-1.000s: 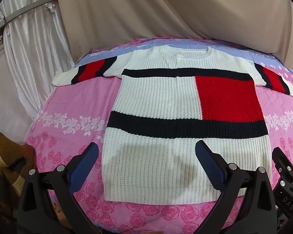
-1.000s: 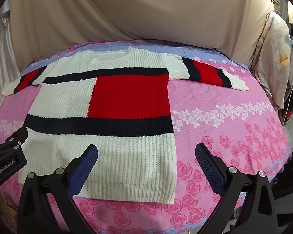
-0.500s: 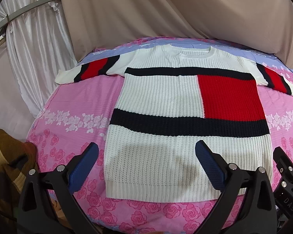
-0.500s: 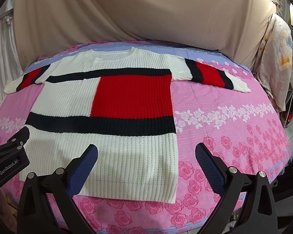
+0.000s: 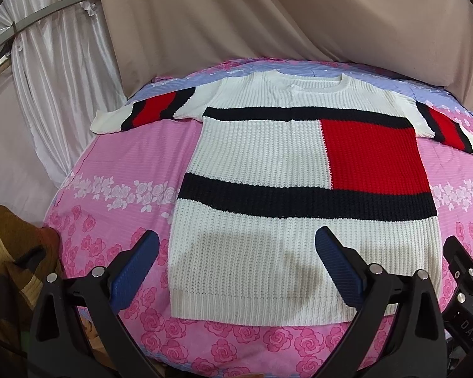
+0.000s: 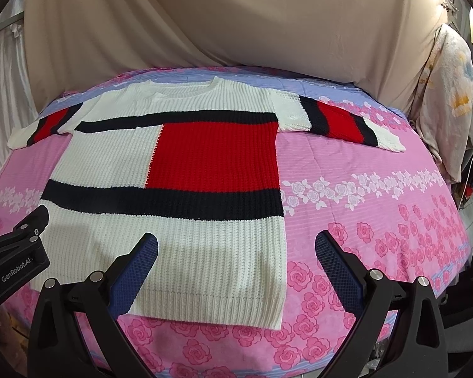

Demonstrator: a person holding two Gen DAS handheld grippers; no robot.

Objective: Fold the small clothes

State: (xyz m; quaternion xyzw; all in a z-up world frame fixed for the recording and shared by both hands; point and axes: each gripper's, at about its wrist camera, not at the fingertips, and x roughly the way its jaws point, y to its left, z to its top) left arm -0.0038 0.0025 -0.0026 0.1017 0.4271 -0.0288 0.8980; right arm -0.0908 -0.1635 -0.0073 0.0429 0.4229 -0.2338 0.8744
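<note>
Your left gripper [image 5: 236, 252]: fingers apart, empty | your right gripper [image 6: 236, 252]: fingers apart, empty | white ribbed-knit sweater with red block and navy bands [image 5: 261, 163]: flat, sleeves spread, on pink rose-print bed sheet [image 6: 378, 220]

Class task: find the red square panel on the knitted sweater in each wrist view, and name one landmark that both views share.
Left wrist view: the red square panel sits right of centre, on the sweater's right half.
Right wrist view: the red square panel sits near the centre, left of the bare pink bedsheet.
Shared landmark: the wide black stripe directly below the panel.
</note>
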